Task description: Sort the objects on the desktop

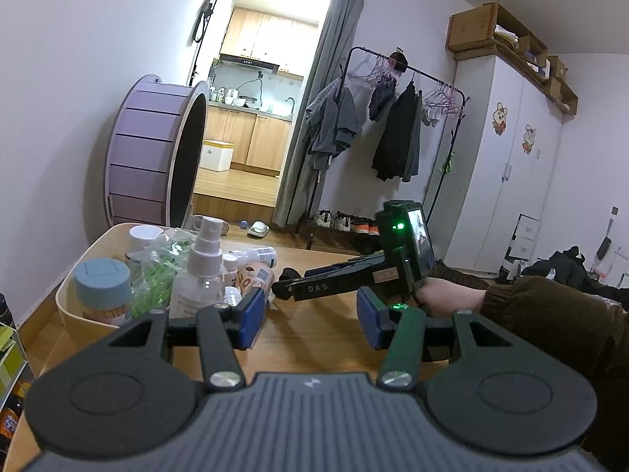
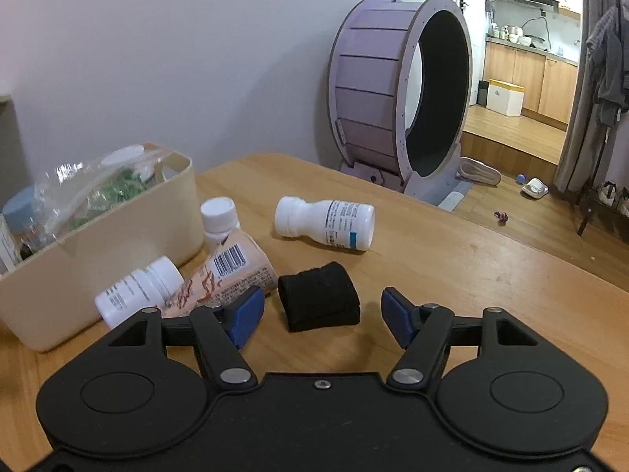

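Wooden table [image 2: 452, 275], beige bin [image 2: 118, 251] at left holding bottles, right gripper [image 2: 322, 314] jaws wide, black pad [image 2: 318, 299] between them, probably untouched, white bottle [image 2: 326, 222] lying beyond, left gripper [image 1: 310, 320] open, empty.

free: bare table [image 2: 452, 275] right of black pad [image 2: 318, 301] | blocked: left, bottles [image 2: 212, 279], bin [image 2: 98, 251]

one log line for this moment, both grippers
left gripper: open, empty, over table | right gripper: open, straddling black cloth roll | beige bin: partly filled | white bottle: lying on table
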Motion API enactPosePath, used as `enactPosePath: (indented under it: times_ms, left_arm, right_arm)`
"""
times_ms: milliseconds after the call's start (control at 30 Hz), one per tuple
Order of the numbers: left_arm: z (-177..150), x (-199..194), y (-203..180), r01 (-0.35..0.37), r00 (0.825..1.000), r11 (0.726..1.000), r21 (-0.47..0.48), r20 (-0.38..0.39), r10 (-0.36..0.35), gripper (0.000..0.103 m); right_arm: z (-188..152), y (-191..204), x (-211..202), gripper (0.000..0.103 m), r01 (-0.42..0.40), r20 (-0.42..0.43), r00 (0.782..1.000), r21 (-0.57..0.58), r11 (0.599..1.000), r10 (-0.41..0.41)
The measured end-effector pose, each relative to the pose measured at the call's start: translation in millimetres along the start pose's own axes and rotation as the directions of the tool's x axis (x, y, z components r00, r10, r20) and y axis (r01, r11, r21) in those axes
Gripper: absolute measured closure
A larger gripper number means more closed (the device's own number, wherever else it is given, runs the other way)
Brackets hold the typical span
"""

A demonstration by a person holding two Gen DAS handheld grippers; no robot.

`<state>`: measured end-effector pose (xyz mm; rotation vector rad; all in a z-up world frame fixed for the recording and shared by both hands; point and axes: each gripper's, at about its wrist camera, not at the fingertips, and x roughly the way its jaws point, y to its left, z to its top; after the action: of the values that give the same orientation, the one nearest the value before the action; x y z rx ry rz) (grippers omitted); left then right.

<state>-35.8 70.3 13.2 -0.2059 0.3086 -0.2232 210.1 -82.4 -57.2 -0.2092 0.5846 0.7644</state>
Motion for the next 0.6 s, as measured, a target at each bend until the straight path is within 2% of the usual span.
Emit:
enactPosePath:
  times_ms: [67,133,267,333,533,600]
  left_arm:
    - [0.1,-0.1,0.4,-0.001,1.0,1.0,-0.002,-0.003,0.001,0.052]
    - [-0.3,-0.2,-0.4,-0.003,1.0,1.0,-0.001,-0.005,0.003,0.052]
    - [-1.2,-1.4,-2.3,-0.005,1.0,1.0,0.004,-0.002,0.005,0.052]
    - [-1.2,-2.0,-2.9,-0.005,1.0,1.0,0.004,0.0,0.005,0.052]
    - [-0.7,-3.6,-1.2,-0.005,1.0,1.0,-0.002,0.004,0.005,0.052]
    - [-0.4,-4.3,-0.9,-0.003,1.0,1.0,-0.004,0.006,0.003,0.052]
  right_arm:
    - [-0.6,-1.2,-4.7,0.044,-0.002,0.01,1.0,0.003,1.0,0.002]
    - [-0.8,-3.5,-7.5,0.067,-0.014,0.005,1.0,0.014,1.0,0.014]
    - [-1.8,-7.5,-11.8,0.071,-0.028,-0.002,1.0,0.029,0.999,0.028]
    - [-1.3,-9.9,-15.5,0.091,-0.035,0.003,0.999,0.044,0.998,0.035]
    - [6.5,-13.9,-35.7,0.091,-0.045,0.064,0.997,0.08,0.996,0.04]
    - [10.2,-13.6,-39.5,0.094,-0.043,0.074,0.997,0.081,0.996,0.037]
